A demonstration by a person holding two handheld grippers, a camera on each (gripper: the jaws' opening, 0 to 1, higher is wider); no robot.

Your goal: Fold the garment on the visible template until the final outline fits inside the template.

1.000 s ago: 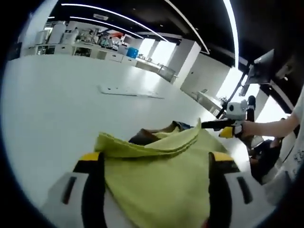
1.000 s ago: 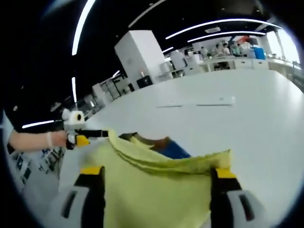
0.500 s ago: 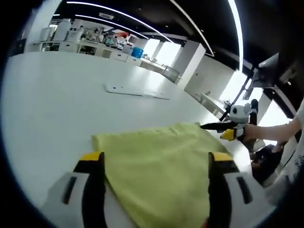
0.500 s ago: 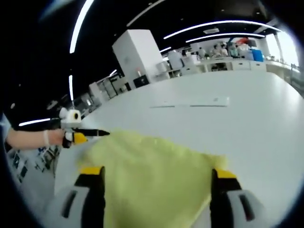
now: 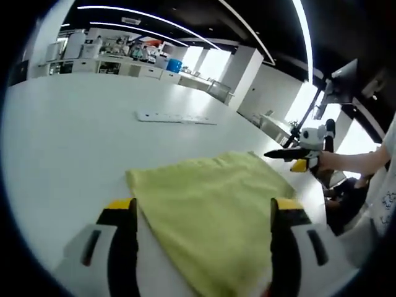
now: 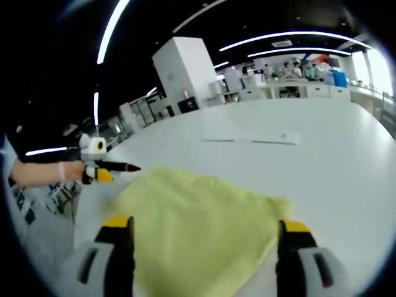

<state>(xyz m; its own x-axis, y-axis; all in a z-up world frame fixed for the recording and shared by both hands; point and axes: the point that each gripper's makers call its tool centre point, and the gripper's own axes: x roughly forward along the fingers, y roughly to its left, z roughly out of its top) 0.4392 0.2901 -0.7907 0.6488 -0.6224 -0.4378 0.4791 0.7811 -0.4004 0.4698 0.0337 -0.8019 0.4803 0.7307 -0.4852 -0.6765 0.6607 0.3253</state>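
Garment [image 5: 213, 198], yellow-green, lies flat on white worktop [image 5: 74, 136], spread between both sets of jaws. Left gripper [image 5: 201, 247]: jaws wide apart, nothing pinched, cloth lying between them on the worktop. Right gripper [image 6: 204, 260]: same, jaws spread, holding nothing; its far edge shows by the other gripper in the left gripper view. Template outline can't be made out, likely hidden under cloth. A pale strip [image 6: 250, 138] lies further back on worktop, well apart from the garment.

Risks, as judgement: outline may overhang the hidden template, since fit can't be checked; a regrasp could drag a single layer and undo the fold; uneven pulls from the two jaws could skew the edges or wrinkle the cloth.
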